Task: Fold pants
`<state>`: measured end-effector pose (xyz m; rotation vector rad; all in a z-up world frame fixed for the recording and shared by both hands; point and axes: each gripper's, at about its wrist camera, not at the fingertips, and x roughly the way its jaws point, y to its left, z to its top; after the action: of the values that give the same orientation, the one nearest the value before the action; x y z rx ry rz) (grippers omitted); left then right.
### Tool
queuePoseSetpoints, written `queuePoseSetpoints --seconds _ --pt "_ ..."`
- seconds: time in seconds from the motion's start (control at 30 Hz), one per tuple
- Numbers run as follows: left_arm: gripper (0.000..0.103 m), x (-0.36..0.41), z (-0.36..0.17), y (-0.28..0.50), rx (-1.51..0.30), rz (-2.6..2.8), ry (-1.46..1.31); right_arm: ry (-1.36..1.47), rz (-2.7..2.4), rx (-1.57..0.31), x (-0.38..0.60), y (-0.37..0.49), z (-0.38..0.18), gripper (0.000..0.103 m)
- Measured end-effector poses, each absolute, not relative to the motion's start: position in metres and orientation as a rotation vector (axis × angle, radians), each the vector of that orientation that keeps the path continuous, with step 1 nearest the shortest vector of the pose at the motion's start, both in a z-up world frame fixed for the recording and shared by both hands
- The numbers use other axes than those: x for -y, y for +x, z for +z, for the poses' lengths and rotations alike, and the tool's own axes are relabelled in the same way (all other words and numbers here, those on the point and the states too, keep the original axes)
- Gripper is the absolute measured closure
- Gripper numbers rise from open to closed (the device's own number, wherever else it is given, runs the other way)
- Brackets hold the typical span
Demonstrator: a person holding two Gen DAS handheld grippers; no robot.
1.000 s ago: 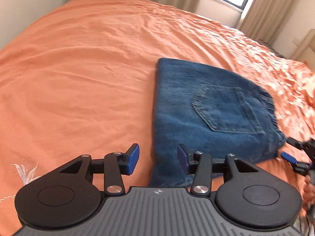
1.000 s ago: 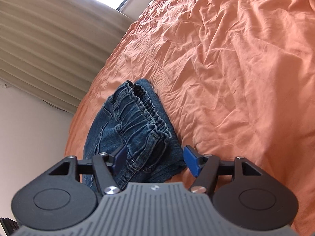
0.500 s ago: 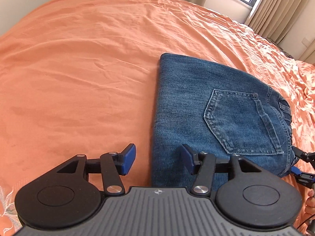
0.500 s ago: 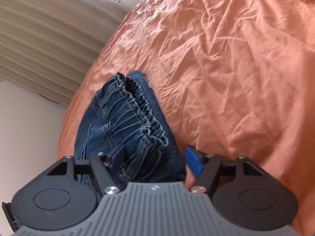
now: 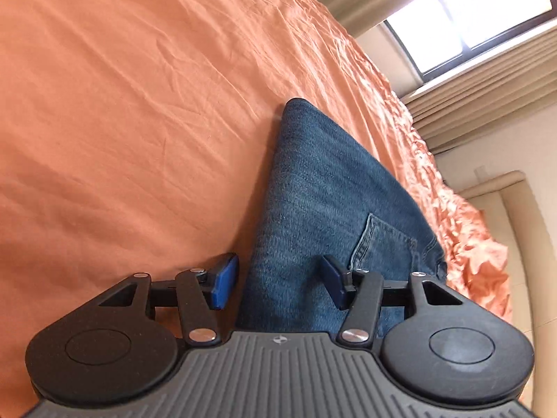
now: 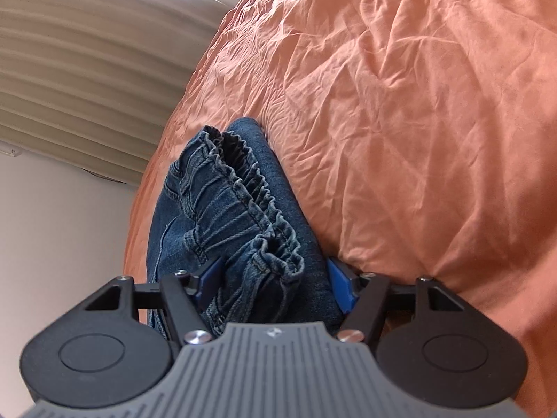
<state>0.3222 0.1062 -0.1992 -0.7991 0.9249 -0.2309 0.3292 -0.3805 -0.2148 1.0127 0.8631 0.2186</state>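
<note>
Folded pants (image 5: pixel 313 216) lay on the orange bedspread (image 5: pixel 122 122).
Both the left gripper (image 5: pixel 278 284) and right gripper (image 6: pixel 275 284) were held apart, straddling denim judged soft yet heavy, best gripped at the elastic waistband (image 6: pixel 243 188).

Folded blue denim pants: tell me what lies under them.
The folded blue denim pants lie on a wrinkled orange bedsheet, which shows on every visible side of them. Whatever is directly beneath the denim is covered and cannot be seen.
</note>
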Motion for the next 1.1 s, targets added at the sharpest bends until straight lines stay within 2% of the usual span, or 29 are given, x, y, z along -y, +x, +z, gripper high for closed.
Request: queuePoseSetpoints --seconds 0.03,0.07,0.1,0.13,0.27,0.33,0.5,0.7,1.1 --pt "0.042 -0.107 -0.201 0.322 -0.919 -0.239 -0.808 1.017 0.220 -0.862 0.380 0.331 -0.216 0.044" --pt "0.048 -0.107 -0.203 0.323 -0.912 -0.250 -0.817 1.021 0.222 -0.860 0.381 0.332 -0.216 0.045" --pt "0.053 -0.107 -0.205 0.324 -0.910 -0.256 -0.825 1.024 0.221 -0.856 0.381 0.331 -0.216 0.050" --pt "0.064 -0.107 -0.207 0.325 -0.911 -0.261 -0.835 1.029 0.224 -0.852 0.382 0.330 -0.216 0.057" --pt "0.090 -0.102 -0.201 0.323 -0.883 -0.237 -0.815 0.980 0.248 -0.822 0.378 0.325 -0.206 0.072" --pt "0.095 -0.095 -0.194 0.321 -0.859 -0.233 -0.777 0.931 0.260 -0.798 0.374 0.322 -0.197 0.077" --pt "0.097 -0.088 -0.168 0.315 -0.813 -0.224 -0.713 0.859 0.288 -0.751 0.367 0.311 -0.173 0.081" --pt "0.097 -0.092 -0.138 0.303 -0.881 -0.225 -0.615 0.787 0.331 -0.782 0.345 0.284 -0.137 0.082" --pt "0.097 -0.166 -0.067 0.269 -0.857 -0.175 -0.497 0.762 0.488 -0.766 0.252 0.272 -0.090 0.083"
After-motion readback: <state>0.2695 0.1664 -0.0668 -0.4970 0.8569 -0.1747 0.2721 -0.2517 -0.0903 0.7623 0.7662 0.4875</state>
